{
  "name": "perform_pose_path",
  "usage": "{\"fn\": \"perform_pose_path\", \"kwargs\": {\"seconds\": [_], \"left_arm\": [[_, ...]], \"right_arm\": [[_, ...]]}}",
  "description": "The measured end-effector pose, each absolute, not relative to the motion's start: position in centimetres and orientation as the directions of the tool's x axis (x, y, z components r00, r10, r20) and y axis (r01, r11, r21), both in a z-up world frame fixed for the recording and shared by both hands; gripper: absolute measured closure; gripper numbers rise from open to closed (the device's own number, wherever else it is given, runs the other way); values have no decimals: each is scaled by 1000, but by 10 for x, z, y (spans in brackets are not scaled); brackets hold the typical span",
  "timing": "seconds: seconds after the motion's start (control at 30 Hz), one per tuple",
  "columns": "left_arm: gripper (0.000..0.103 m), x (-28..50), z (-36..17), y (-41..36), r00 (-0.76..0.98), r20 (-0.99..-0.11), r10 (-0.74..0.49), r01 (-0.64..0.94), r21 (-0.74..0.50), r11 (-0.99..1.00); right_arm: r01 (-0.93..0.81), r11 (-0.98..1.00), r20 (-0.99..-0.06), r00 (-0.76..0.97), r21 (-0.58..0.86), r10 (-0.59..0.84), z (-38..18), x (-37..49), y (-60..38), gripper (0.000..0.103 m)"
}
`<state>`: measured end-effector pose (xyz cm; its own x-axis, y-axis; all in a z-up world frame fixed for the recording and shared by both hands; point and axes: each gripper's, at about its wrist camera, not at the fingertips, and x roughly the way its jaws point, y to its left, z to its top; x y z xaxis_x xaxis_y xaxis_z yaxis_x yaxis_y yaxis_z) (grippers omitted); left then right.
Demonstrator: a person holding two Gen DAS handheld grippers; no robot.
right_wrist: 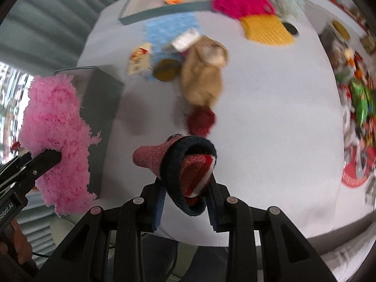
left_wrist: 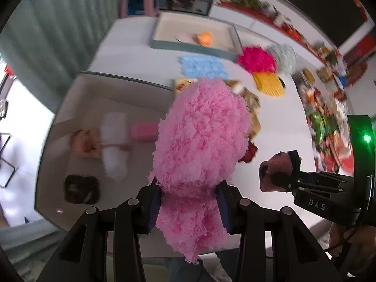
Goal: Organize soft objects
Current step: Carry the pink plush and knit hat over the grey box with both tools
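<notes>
Left tongs are pinching the fluffy pink sock mid-body, light and floppy, while right tongs are squeezing the knit sock's cuff.

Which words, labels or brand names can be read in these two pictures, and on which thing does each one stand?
"DAS": on the black body of the right gripper, seen from the left wrist camera.
"Robot.AI", its start cut off by the picture edge: on the black body of the left gripper, seen from the right wrist camera.
Print on the small packet and the packages at the table edge: too blurred to read.
</notes>
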<state>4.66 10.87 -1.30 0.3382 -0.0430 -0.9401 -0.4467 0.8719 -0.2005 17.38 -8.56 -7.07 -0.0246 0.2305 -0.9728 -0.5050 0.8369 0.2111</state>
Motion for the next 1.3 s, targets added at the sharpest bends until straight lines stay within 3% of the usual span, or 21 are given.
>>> {"fn": "perform_pose_path", "kwargs": {"seconds": [0.5,0.9,1.3], "left_arm": [[60,-48,-1,186,342,-926,159,-704,-140,696],[60,-91,-13,201,315,-930,187,-776,-139,615],[60,-94,-13,203,322,-928,189,-773,-142,618]], "right_arm": [[-753,630,-959,-2,188,283,-22,126,32,69],[-867,471,-958,-21,160,287,-12,80,103,69],[-891,433,-959,-14,140,281,-8,65,124,69]]}}
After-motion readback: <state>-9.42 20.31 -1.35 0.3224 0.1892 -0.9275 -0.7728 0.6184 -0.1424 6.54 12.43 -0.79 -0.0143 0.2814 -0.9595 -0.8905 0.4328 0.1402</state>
